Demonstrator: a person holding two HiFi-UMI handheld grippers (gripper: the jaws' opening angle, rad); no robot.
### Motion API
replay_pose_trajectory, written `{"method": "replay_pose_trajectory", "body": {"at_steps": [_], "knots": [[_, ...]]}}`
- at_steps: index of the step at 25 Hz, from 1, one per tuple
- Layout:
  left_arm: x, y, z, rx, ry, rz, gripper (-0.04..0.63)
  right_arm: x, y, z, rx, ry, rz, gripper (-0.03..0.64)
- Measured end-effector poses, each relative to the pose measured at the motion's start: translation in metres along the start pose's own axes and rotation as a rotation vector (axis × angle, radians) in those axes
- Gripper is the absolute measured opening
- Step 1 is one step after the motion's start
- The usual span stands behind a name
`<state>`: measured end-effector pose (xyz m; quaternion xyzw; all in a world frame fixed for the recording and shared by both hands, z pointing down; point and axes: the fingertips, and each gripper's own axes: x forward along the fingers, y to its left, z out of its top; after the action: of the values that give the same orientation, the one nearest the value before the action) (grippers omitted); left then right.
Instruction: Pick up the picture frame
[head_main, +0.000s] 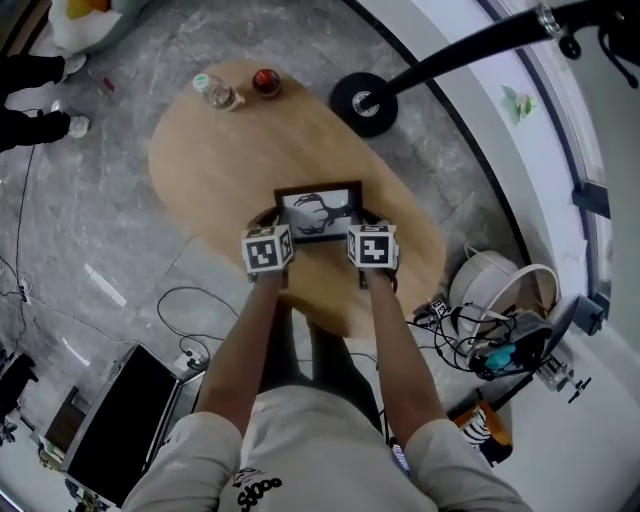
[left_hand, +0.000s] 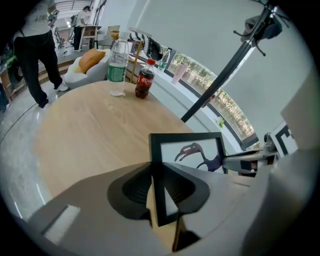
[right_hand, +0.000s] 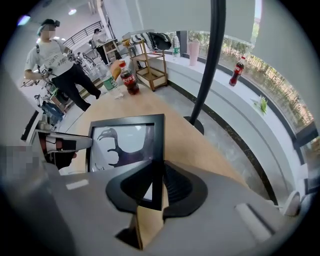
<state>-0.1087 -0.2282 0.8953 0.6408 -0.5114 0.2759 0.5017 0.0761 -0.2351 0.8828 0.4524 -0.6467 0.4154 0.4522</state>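
Left gripper (left_hand: 159, 196) and right gripper (right_hand: 152, 189) each clamped on a side edge of picture frame (head_main: 320, 212), over table (head_main: 215, 160), water bottle (head_main: 216, 93) at far end

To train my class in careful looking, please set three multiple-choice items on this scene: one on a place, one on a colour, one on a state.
1. Where do the water bottle and cola bottle stand?
A) at the table's far end
B) on the floor
C) on a chair

2. What colour is the picture frame's border?
A) white
B) black
C) red

3. How do the left gripper and right gripper stand?
A) both open
B) only the left grips
C) each shut on one side edge of the picture frame

Key:
1 A: both bottles stand side by side there, well apart from the picture frame.
2 B: a black border surrounds the bird picture.
3 C: each gripper view shows the jaws pressing on an edge.
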Motion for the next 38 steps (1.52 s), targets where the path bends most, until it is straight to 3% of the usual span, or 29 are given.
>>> {"method": "replay_pose_trajectory", "body": {"at_steps": [18, 38], "knots": [[-0.147, -0.044, -0.008, 0.057, -0.247, 0.011, 0.077, -0.147, 0.038, -0.020, -0.091, -0.243, -0.007, 0.072], [-0.340, -0.099, 0.054, 0.168, -0.618, 0.016, 0.077, -0.343, 0.088, 0.024, -0.229, -0.621, 0.016, 0.074]]}}
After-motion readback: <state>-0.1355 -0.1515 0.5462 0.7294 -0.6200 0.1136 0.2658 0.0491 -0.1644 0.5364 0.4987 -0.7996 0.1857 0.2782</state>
